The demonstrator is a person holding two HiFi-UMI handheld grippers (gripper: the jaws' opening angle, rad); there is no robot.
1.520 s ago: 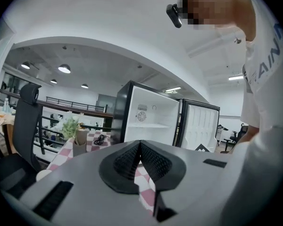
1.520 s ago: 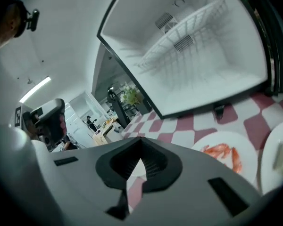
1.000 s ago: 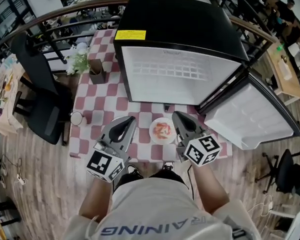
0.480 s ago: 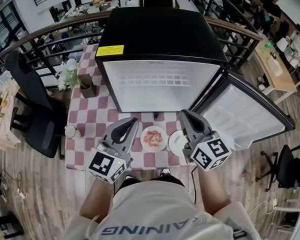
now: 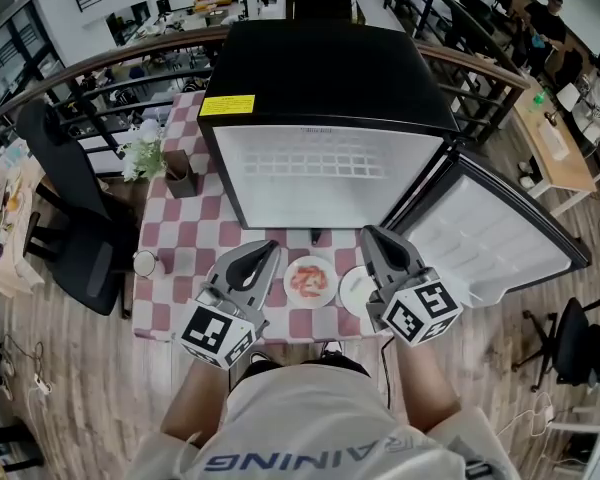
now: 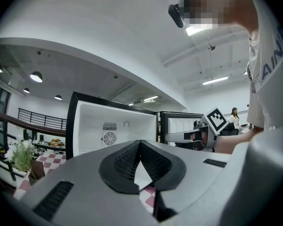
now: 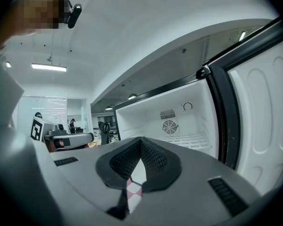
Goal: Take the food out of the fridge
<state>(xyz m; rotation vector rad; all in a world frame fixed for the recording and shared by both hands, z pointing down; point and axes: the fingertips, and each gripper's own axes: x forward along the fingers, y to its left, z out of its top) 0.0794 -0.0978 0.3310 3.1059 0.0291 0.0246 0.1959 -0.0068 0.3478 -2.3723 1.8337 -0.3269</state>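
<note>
The black fridge (image 5: 325, 73) stands open on the checked table (image 5: 195, 238), and its white inside (image 5: 320, 173) shows only a bare wire shelf (image 7: 188, 139). The door (image 5: 490, 233) swings out to the right. In front of the fridge sits a white plate of reddish food (image 5: 309, 280), with an empty white plate (image 5: 355, 290) just to its right. My left gripper (image 5: 270, 247) is held left of the food plate, shut and holding nothing. The right gripper (image 5: 365, 232) hovers over the empty plate, also shut and holding nothing. Both point level at the fridge (image 6: 113, 131).
A white cup (image 5: 147, 263), a brown holder (image 5: 181, 176) and a bunch of flowers (image 5: 143, 153) stand on the table's left side. A black office chair (image 5: 75, 218) is left of the table. A railing (image 5: 110, 63) runs behind the fridge.
Over the first half second both grippers lifted a little, and the right one shifted off the empty white plate, which now shows. Since then nothing has moved.
</note>
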